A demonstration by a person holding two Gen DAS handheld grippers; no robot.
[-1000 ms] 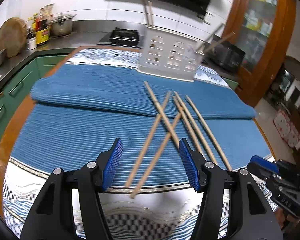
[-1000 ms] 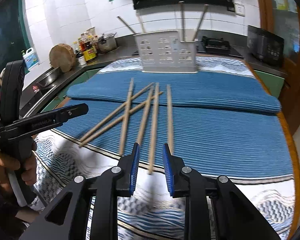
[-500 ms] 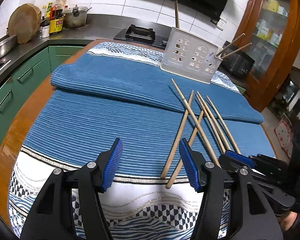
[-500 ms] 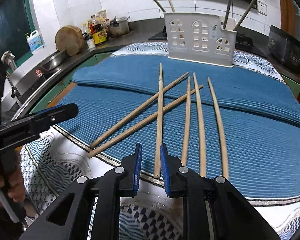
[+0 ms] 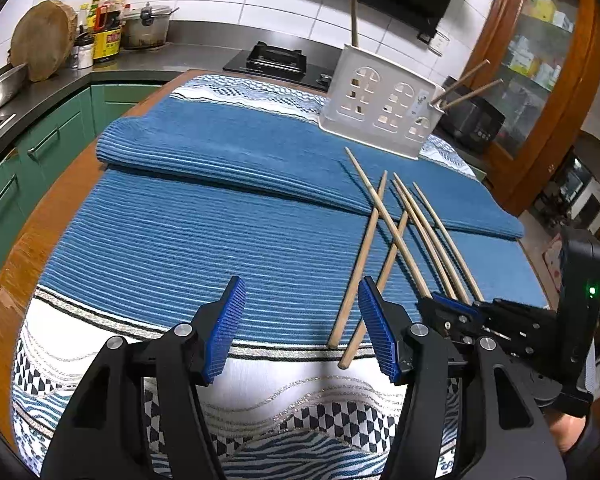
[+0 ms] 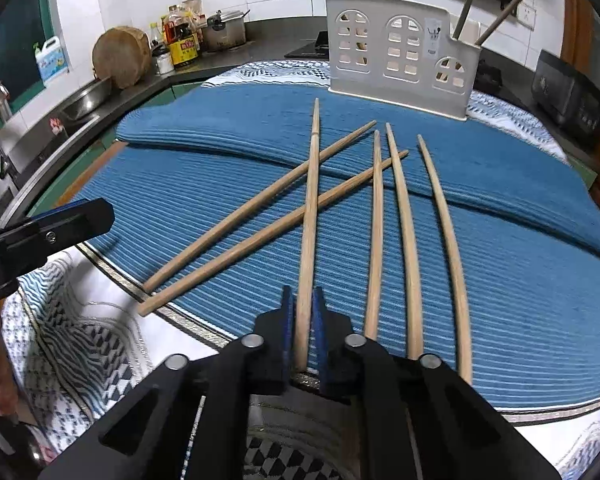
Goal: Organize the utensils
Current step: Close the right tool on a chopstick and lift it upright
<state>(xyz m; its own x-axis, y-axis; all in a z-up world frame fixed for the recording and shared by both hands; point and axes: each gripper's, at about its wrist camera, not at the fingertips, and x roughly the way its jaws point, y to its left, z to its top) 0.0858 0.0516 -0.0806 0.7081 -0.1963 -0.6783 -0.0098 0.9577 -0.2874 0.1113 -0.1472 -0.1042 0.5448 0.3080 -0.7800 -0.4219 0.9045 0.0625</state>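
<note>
Several wooden chopsticks [image 6: 404,216] lie on a blue striped cloth [image 6: 520,292]; they also show in the left wrist view [image 5: 424,232]. My right gripper [image 6: 303,300] is shut on the near end of one chopstick [image 6: 311,208] that crosses over two slanted ones. My left gripper [image 5: 300,292] is open and empty, above the cloth just left of the chopsticks' near ends. A white utensil holder [image 6: 400,56] with several chopsticks in it stands at the far edge, also seen in the left wrist view [image 5: 380,100]. The right gripper shows in the left wrist view [image 5: 452,304].
The cloth [image 5: 172,240] covers a wooden table [image 5: 24,248]. Green cabinets [image 5: 28,148] and a steel counter with a round board [image 5: 42,44], bottles and a pot stand on the left. A black appliance [image 6: 568,100] sits back right. A wooden cupboard [image 5: 540,80] stands right.
My right gripper has moved forward and closed on the near end of one chopstick. My left gripper has drifted left, staying open.
</note>
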